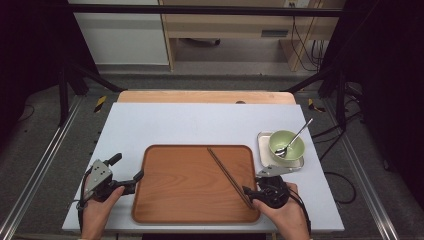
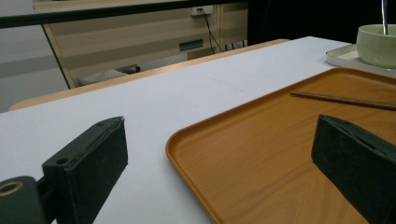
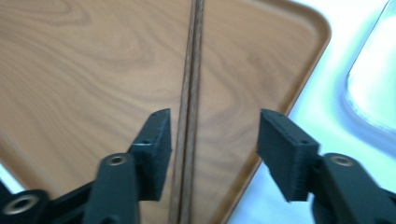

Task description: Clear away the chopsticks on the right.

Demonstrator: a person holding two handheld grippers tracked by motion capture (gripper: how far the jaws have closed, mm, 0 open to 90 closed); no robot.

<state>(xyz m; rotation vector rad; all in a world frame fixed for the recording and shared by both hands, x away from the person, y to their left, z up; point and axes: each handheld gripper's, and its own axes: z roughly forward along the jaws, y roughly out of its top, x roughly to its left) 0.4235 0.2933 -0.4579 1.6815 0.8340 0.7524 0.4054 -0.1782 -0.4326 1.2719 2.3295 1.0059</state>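
Observation:
A pair of dark wooden chopsticks [image 1: 227, 172] lies diagonally on the brown wooden tray [image 1: 185, 185], towards its right side. My right gripper [image 1: 251, 194] is at the chopsticks' near end, by the tray's front right corner. In the right gripper view, the chopsticks [image 3: 191, 70] run between the jaws of the right gripper [image 3: 215, 116], close beside one pad while the other stands well apart, so it is open. My left gripper [image 1: 129, 167] sits at the tray's left edge. It is open wide, and the tray rim [image 2: 187, 140] lies between its jaws.
A green bowl [image 1: 286, 144] with a metal spoon [image 1: 297, 135] in it stands on a small pale tray [image 1: 264, 140] right of the wooden tray. The white tabletop [image 1: 200, 122] stretches beyond the wooden tray. Black frame posts flank the table.

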